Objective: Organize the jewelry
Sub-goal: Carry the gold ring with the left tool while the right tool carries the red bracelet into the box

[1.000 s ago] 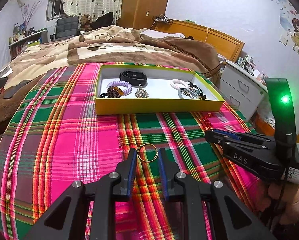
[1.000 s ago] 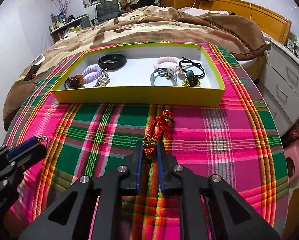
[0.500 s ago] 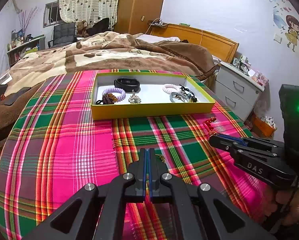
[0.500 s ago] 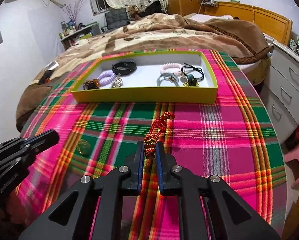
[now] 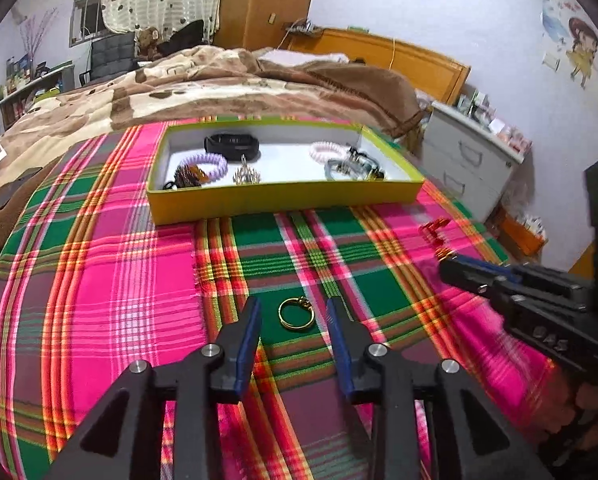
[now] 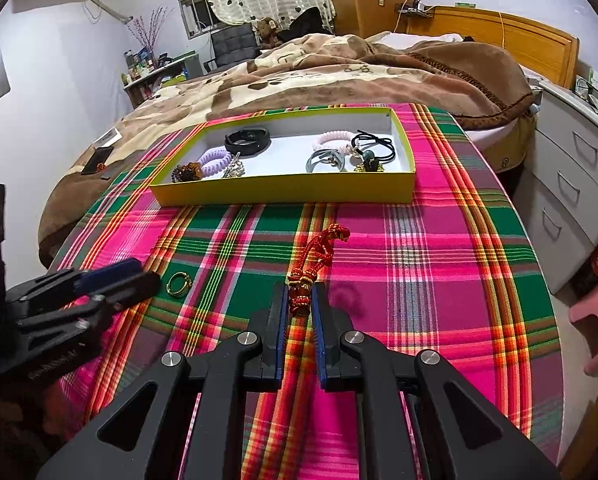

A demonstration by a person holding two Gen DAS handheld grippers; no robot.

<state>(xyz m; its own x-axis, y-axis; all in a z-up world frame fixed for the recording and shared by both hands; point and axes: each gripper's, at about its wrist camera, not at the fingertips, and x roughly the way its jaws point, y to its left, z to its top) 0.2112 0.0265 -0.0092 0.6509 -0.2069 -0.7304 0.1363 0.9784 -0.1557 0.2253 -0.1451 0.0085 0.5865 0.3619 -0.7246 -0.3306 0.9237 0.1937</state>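
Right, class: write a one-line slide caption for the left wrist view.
Open left gripper straddles a gold ring on the plaid cloth, yellow jewelry box beyond.

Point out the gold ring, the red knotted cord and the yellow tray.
gold ring [image 5: 297, 314]: left wrist view, on its band.
red knotted cord [image 6: 319, 248]: right wrist view, on its braided middle.
yellow tray [image 6: 283, 192]: right wrist view, on its near wall.

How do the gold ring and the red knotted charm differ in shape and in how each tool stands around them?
The gold ring is a small closed metal hoop; the red knotted charm is a long braided cord with beads at its near end. The ring lies free between the wide-open fingers of the left tool; the charm's beaded end sits between the much narrower fingers of the right tool. Both lie on the plaid cloth, outside the yellow box.
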